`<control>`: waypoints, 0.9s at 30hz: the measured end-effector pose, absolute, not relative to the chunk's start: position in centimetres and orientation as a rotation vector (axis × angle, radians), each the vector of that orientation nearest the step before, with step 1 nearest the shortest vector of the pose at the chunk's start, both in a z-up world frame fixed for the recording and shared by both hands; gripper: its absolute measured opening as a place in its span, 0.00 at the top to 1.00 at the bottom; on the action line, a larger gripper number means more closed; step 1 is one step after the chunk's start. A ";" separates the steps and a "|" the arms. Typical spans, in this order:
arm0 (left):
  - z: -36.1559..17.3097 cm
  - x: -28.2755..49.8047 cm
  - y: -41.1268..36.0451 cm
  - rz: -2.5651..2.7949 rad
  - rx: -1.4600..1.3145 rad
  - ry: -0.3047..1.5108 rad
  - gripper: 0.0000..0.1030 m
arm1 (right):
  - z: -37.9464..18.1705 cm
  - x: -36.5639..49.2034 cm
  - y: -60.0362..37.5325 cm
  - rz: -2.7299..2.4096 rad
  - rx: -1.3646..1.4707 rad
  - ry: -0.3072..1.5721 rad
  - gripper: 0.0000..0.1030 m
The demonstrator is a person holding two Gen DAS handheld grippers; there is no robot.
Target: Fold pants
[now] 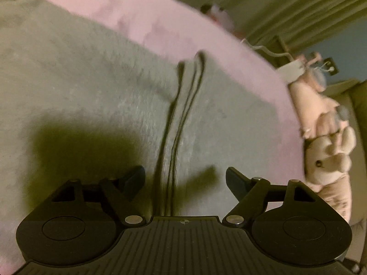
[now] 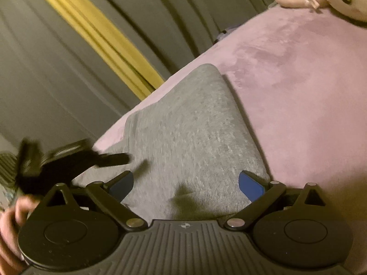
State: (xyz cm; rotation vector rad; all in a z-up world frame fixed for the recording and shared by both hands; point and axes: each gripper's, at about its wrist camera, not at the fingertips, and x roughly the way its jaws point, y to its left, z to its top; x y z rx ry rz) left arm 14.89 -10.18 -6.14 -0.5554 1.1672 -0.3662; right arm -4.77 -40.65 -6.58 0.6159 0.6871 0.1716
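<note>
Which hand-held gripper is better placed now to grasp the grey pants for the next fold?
Probably right: the right hand-held gripper is open over the pants corner, near their edge; the left is over mid-fabric.

You have a pink plush blanket [image 1: 160, 23] spread underneath, stuffed animals [image 1: 330, 151] piled along its edge, and grey curtains [image 2: 57, 68] with a yellow curtain [image 2: 96, 34] hanging behind.

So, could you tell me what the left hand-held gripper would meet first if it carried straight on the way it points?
Most likely the grey pants: the open left hand-held gripper points down at the dark seam lines, with nothing between them. Depth is blurred.
</note>
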 end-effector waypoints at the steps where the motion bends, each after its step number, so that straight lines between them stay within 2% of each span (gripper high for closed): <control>1: -6.3 15.2 -10.0 -0.369 -0.588 1.154 0.19 | -6.5 -4.6 -40.5 0.172 0.603 0.689 0.04; 3: -6.3 15.6 -9.7 -0.419 -0.661 1.141 0.42 | -6.7 -4.5 -40.4 0.168 0.604 0.680 0.04; 4: -6.4 15.9 -9.7 -0.431 -0.669 1.152 0.66 | -6.9 -4.4 -40.5 0.166 0.610 0.670 0.04; 5: -6.4 16.3 -9.7 -0.434 -0.659 1.163 0.83 | -7.1 -4.2 -40.5 0.165 0.617 0.662 0.04; 10: -6.2 16.0 -9.2 -0.458 -0.661 1.125 0.85 | -7.1 -4.1 -40.9 0.165 0.655 0.640 0.04; 17: -0.9 14.0 -7.9 -0.520 -0.566 0.986 0.85 | -6.4 -5.2 -42.8 0.125 0.780 0.544 0.04; 27: -0.4 13.2 -0.5 -0.352 -0.548 0.981 0.85 | -7.1 -4.2 -40.9 0.109 0.674 0.649 0.04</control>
